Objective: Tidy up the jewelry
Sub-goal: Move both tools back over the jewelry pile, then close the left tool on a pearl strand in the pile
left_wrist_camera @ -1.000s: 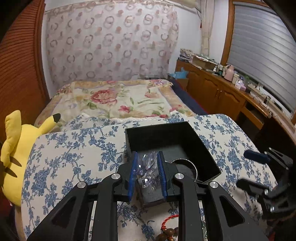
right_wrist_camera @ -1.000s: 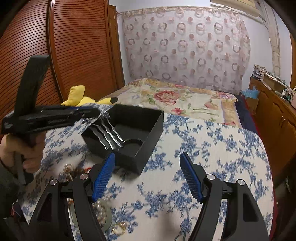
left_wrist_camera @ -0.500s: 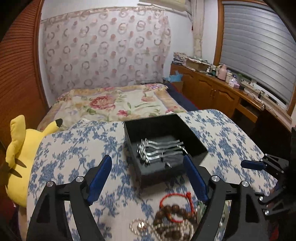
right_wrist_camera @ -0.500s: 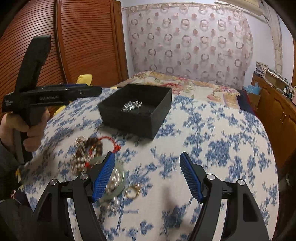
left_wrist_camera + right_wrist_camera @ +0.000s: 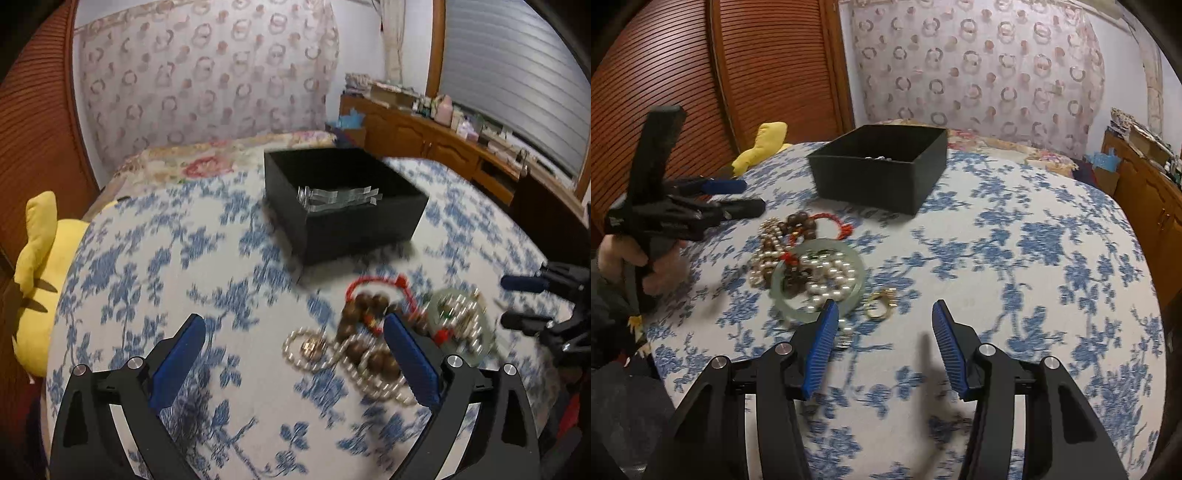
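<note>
A black open box (image 5: 343, 201) stands on the blue-flowered tablecloth (image 5: 155, 266), with clear sparkly pieces (image 5: 338, 197) inside; it also shows in the right wrist view (image 5: 882, 168). In front of it lies a heap of jewelry: brown bead bracelet (image 5: 364, 308) with red cord, pearl strand (image 5: 314, 350), pale green bangle (image 5: 818, 280) with pearls inside, and a gold ring (image 5: 881, 304). My left gripper (image 5: 295, 338) is open and empty, above the cloth near the heap. My right gripper (image 5: 882, 314) is open and empty, just before the gold ring.
A yellow plush toy (image 5: 40, 273) sits at the table's left edge. A bed with a floral cover (image 5: 207, 162) lies behind the table. Wooden cabinets (image 5: 443, 144) line the right wall. The table's round edge falls away on the right (image 5: 1145, 295).
My left gripper let go of the sparkly piece into the box, opened, and drew back toward me. My right gripper moved down toward the jewelry heap and gold ring.
</note>
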Tool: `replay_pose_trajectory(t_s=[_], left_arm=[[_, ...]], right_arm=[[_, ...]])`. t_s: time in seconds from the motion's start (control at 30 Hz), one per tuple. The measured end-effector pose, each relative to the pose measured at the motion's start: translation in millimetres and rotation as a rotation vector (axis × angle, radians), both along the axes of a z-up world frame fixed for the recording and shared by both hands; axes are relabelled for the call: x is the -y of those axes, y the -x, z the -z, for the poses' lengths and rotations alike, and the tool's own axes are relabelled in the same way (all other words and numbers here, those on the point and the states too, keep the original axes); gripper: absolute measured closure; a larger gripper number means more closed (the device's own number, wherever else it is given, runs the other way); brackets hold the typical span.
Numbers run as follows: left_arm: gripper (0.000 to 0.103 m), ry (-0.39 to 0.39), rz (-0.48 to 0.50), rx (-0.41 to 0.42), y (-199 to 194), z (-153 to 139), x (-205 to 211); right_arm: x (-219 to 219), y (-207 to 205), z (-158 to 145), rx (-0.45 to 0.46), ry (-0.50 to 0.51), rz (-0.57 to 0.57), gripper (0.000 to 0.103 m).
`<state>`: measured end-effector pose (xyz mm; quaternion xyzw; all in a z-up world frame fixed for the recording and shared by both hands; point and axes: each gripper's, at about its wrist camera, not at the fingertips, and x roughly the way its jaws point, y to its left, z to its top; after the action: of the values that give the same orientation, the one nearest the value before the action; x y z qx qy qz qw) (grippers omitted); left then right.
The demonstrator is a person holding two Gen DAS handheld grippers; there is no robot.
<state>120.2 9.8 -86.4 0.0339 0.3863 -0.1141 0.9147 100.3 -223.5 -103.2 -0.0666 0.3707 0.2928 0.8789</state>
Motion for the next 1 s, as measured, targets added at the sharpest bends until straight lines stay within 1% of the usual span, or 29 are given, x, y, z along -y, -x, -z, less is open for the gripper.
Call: replay_pose_trajectory(t_s=[0.1,0.13,0.17,0.2,0.27,0.37,0.43,0.5,0.57,0.73,0.77,0.8,1.0], left_arm=[[0.009,-0.027,-0.011,-0.025,-0.6,9.7,-4.2],[0.009,-0.025,-0.008,-0.040,-1.5,12.2,-5.7],[0.009,-0.020,-0.004,-0.053,-2.5,13.6,-7.0],[0.009,-0.018,-0.001,-0.065,-3.6,15.2,-8.2],[0.008,-0.020,0.002,-0.084,-6.2,17.9,-9.2],[0.008,-0.017,0.022,-0.114,-10.2,22.3,-8.8],[0.008,-0.039,0.029,-0.114,-10.7,23.4,-5.9],[0.007,-0.074,0.035,-0.114,-10.0,25.1,-1.1],[0.008,-0.071,0.037,-0.115,-10.3,25.1,-1.3],[0.008,-0.073,0.038,-0.115,-9.9,24.8,-1.5],[0.007,-0.074,0.037,-0.114,-8.9,24.9,-1.6],[0.007,-0.075,0.035,-0.113,-8.2,25.1,-1.5],[0.008,-0.070,0.051,-0.119,-7.8,24.8,-1.8]], right_arm=[[-12.6,1.5,-2.6,0.008,-0.002,-0.025,0.047],[-18.4,1.2,-3.6,0.012,-0.001,-0.035,0.043],[-22.4,1.1,-4.6,0.014,0.000,-0.043,0.033],[-27.3,0.5,-5.1,0.015,0.004,-0.056,0.030],[-35.4,-1.0,-4.9,0.016,0.015,-0.075,0.029],[-46.8,-6.2,-3.2,-0.005,0.038,-0.099,0.023],[-56.1,-9.9,0.1,-0.001,0.093,-0.101,0.022],[-61.4,-11.8,3.8,-0.015,0.113,-0.107,0.022],[-64.7,-13.1,6.0,-0.018,0.136,-0.104,0.022],[-64.5,-13.3,7.1,-0.019,0.135,-0.106,0.023],[-64.1,-12.9,7.0,-0.018,0.132,-0.106,0.028],[-63.8,-12.7,7.0,-0.018,0.132,-0.104,0.028],[-63.8,-13.4,6.5,-0.001,0.142,-0.087,0.028]])
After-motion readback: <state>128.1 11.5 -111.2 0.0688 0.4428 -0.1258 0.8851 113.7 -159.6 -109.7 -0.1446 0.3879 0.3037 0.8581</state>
